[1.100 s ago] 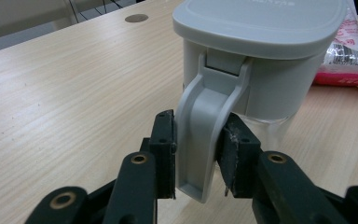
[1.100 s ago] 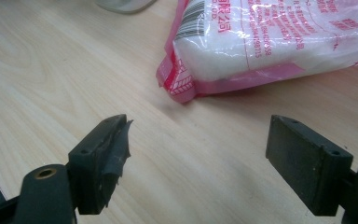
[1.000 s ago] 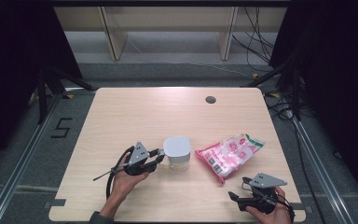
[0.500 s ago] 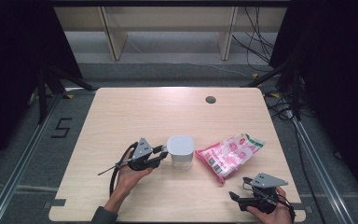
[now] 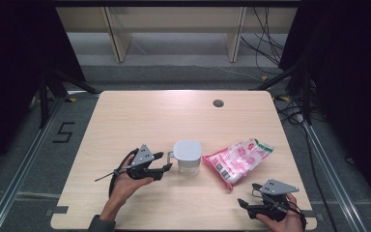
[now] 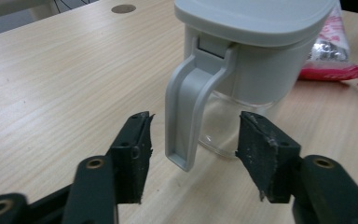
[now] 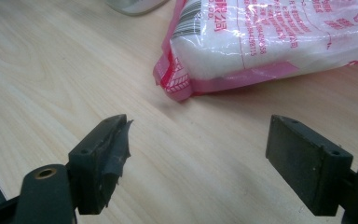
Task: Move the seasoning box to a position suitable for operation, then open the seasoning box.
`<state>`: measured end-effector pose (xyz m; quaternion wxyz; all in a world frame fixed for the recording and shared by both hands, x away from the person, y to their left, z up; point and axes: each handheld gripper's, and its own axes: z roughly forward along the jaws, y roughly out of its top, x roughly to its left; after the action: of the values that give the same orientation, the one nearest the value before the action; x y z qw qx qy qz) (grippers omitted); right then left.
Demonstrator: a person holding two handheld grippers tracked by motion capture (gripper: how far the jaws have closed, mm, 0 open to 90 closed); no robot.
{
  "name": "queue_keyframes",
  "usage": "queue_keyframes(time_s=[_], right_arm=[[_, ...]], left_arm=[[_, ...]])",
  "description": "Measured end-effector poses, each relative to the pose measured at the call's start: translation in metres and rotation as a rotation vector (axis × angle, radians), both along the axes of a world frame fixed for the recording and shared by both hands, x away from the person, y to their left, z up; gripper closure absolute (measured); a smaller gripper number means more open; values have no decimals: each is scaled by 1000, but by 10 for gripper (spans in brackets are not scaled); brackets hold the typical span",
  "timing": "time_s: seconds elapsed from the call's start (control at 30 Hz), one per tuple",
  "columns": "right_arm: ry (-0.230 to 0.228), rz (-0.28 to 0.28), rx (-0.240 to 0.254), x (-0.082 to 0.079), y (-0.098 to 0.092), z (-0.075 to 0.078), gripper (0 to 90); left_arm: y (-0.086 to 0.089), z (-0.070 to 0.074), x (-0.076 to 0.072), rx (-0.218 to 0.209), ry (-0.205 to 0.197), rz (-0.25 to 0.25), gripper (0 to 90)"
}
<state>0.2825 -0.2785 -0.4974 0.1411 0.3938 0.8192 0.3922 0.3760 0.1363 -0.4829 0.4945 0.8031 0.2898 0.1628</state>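
Though printed, pink bag [image 5: 244, 158] stays illegible.

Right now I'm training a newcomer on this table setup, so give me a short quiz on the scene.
1. True or false: the left gripper is clamped on the jug handle.
2. What lies right of the jug? A) pink bag B) plate C) bottle
3. Fill in: the right gripper's jaws are ____.

Key: 1 false, its jaws have just been opening, the handle between them untouched; 2 A; 3 open.
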Motion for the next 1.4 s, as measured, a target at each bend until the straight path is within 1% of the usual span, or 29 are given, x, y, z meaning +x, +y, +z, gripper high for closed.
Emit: queue_keyframes(time_s=[0.07, 0.1, 0.13, 0.17, 0.2, 0.27, 0.3, 0.4, 0.43, 0.47, 0.5, 0.53, 0.6, 0.67, 0.7, 0.73, 0.77, 0.8, 0.87, 0.93, 0.97, 1.0, 1.03, 1.07, 1.1, 1.17, 1.27, 1.37, 1.4], right_arm=[[-10, 26, 0, 2, -1, -1, 221], [-25, 16, -9, 2, -2, 0, 221], [15, -11, 6, -1, 0, 0, 220], [-14, 4, -7, 1, -1, 0, 220], [-29, 21, -13, 2, -1, -1, 220], [-16, 22, -12, 2, 0, 0, 221], [-27, 24, -18, 3, 0, 0, 221], [5, 11, -6, 2, 2, -1, 222], [6, 12, -5, 2, 2, -1, 223], [-14, 28, -15, 4, 1, -1, 227], [-4, 20, -8, 3, 1, -1, 227], [-16, 17, -13, 2, 1, -1, 227], [2, 45, -5, 3, 0, 0, 227], [-19, 15, -6, 1, 1, 0, 229], [-24, 18, -15, 1, 0, 0, 229], [-33, 16, -17, 2, -1, 0, 229], [-10, -1, 1, 0, 1, 0, 228], [-8, 19, 6, 2, 0, 0, 228], [-30, 9, -2, 1, 0, 0, 229], [-4, 29, -14, 2, -1, 0, 229], [3, 29, -5, 2, -1, 0, 228], [-13, 27, -6, 2, -1, 0, 229], [2, 29, 2, 2, 0, 0, 228], [8, 29, 7, 2, 0, 0, 229], [8, 25, 8, 2, -1, 0, 228], [8, 26, 10, 2, -1, 0, 229], [-29, -3, -1, 1, 0, 0, 229], [-7, 2, 16, 1, 0, 0, 229], [-22, -1, 8, 1, 0, 1, 229]], left_arm=[[3, 5, -3, -2, -2, 3, 405], [4, 7, -4, -15, 4, 6, 413], [5, 10, -4, -16, -3, -2, 419], [7, 12, -3, -7, -16, -9, 422], [8, 14, -5, -16, -2, 11, 430], [10, 18, -6, -27, -21, 8, 467], [11, 19, -7, -47, -17, 13, 499], [15, 25, -11, -63, -44, 14, 620], [15, 27, -12, -58, -63, 13, 681], [16, 29, -13, -45, -83, 11, 721], [14, 31, -14, -51, -87, 25, 764], [13, 33, -15, -46, -98, 22, 797], [9, 36, -17, -42, -102, 14, 842], [4, 39, -17, -55, -105, 1, 864], [1, 39, -17, -73, -104, -6, 871], [-1, 41, -16, -70, -117, -17, 875], [-3, 42, -16, -65, -116, -14, 881], [-5, 43, -15, -71, -120, -18, 882], [-6, 44, -13, -82, -122, -22, 887], [-6, 44, -9, -88, -130, -37, 889], [-6, 44, -8, -100, -119, -25, 889], [-7, 44, -8, -118, -103, -13, 890], [-9, 44, -6, -124, -109, -20, 890], [-10, 45, -5, -113, -107, -16, 890], [-12, 45, -4, -125, -103, -22, 890], [-16, 46, -1, -119, -110, -24, 890], [-20, 47, 4, -117, -111, -21, 890], [-22, 43, 7, -101, -109, -22, 887], [-22, 42, 8, -108, -102, -14, 886]])
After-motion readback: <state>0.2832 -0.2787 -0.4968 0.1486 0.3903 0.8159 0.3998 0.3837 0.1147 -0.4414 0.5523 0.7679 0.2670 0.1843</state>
